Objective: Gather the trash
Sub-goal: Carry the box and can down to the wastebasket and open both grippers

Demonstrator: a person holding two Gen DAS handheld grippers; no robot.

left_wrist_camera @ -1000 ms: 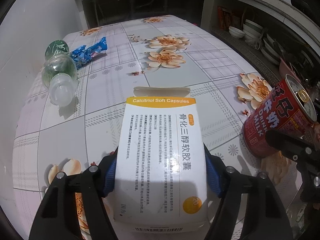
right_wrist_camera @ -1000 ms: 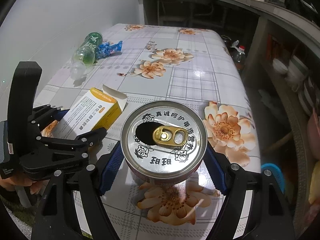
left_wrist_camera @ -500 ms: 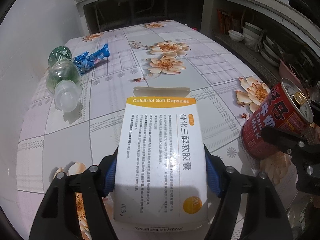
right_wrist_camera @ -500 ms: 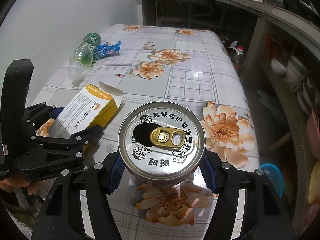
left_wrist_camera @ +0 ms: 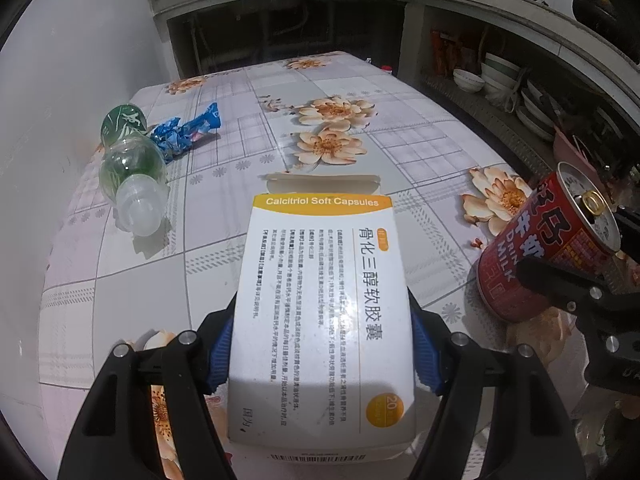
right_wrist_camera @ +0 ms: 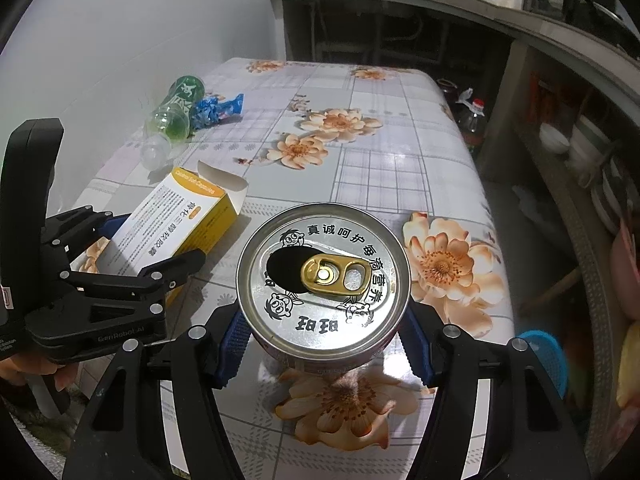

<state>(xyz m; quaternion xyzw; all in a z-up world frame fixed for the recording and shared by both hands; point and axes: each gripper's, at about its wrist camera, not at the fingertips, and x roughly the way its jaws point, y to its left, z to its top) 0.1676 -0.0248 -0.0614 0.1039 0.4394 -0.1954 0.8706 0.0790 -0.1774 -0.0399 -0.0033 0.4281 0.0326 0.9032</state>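
Here the left gripper (left_wrist_camera: pixel 322 354) is clamped on a white and yellow medicine box (left_wrist_camera: pixel 320 320), its blue pads (left_wrist_camera: pixel 219 354) pressed against the two long sides of the carton. The box sticks forward out of the jaws with its open end flap pointing away from the camera, and its far end hangs just over the flowered tablecloth (left_wrist_camera: pixel 400 152).

Taking the box as the landmark, the red milk drink can (left_wrist_camera: pixel 548 240) stands to its right, near but not touching it. The right gripper (right_wrist_camera: pixel 322 338) has its jaws around that can, one blue pad (right_wrist_camera: pixel 230 344) on each side of the can's body just under the silver lid; the jaws have just been closing, and the pads now sit tight against the can. The can is upright on the cloth, its gold pull tab lifted back over the dark opening.

To the far left of the box, well apart from it, a clear and green plastic bottle (left_wrist_camera: pixel 130 168) lies on its side with its cap end towards the camera. A crumpled blue wrapper (left_wrist_camera: pixel 186 134) lies just beside the bottle, on the side nearer the box, touching or nearly touching it.

A hand (right_wrist_camera: pixel 28 372) is partly visible under the left gripper's body in the right wrist view.
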